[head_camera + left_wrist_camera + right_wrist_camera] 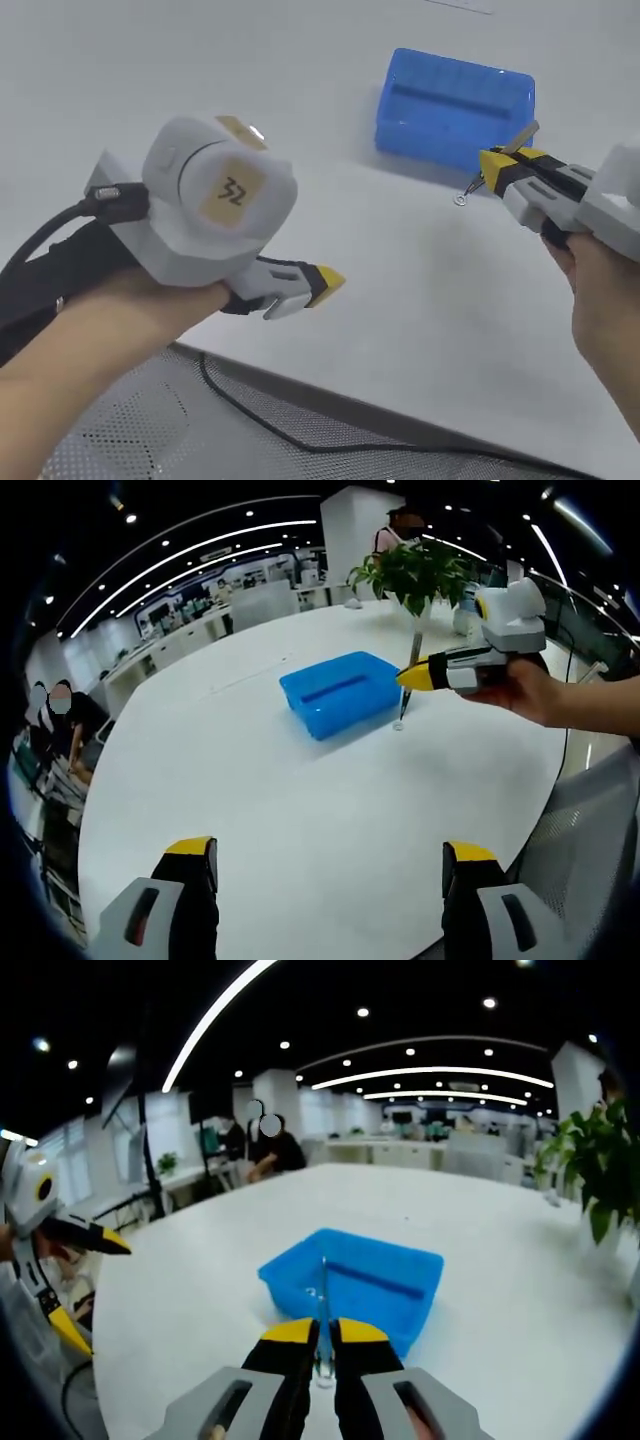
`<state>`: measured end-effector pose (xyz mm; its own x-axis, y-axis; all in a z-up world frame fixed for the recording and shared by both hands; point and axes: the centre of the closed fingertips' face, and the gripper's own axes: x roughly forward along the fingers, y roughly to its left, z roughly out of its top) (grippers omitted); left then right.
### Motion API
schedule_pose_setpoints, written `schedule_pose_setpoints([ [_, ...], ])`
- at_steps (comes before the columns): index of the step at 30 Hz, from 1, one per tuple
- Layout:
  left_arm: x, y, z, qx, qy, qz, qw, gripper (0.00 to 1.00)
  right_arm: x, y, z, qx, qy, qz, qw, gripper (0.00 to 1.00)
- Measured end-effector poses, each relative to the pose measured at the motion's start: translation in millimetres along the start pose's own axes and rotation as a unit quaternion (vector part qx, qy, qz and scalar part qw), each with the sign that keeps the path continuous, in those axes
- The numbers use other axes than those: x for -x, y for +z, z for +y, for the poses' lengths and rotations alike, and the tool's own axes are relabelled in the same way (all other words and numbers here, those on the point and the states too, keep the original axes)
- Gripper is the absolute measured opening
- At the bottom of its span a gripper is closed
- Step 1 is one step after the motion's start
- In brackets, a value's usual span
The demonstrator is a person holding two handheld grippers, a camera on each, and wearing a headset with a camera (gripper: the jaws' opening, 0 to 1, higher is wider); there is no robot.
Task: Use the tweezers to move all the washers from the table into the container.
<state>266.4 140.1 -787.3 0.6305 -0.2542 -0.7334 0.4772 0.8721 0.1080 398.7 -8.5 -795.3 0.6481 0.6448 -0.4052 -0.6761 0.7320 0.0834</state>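
Head view: washer is a tiny thin metal ring at the lower tip of the tweezers, low over the desk just in front of the container. Can't tell if it's touching the desk. Tweezers are slim bare-metal strips, tilted. Right gripper has its yellow-tipped jaws clamped on them mid-length. Container is a blue translucent plastic rectangular bin with a rounded rim. Desk is smooth matte white. Left gripper is well to the left, with a rounded white plastic body, and carries nothing.

Left gripper view: own jaws spread wide apart, bare desk between them. Washer sits under the tweezers' tip beside the container's near corner.

Right gripper view: jaws pinched almost together on the tweezers, whose strips run forward over the container's front wall. Washer too small to make out here.
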Motion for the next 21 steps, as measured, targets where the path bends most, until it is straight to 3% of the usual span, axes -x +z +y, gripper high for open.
schedule_pose_setpoints([
  [14,-0.3,-0.8,0.5,-0.002,0.001,0.003,1.0000,0.95,-4.0,-8.4,-8.8,-0.018,-0.023,-0.008,0.9995,0.04],
  [21,-0.6,-0.2,-0.8,-0.002,0.001,0.002,1.0000,0.95,-6.1,-9.9,-7.9,-0.006,-0.026,-0.009,0.9996,0.03],
])
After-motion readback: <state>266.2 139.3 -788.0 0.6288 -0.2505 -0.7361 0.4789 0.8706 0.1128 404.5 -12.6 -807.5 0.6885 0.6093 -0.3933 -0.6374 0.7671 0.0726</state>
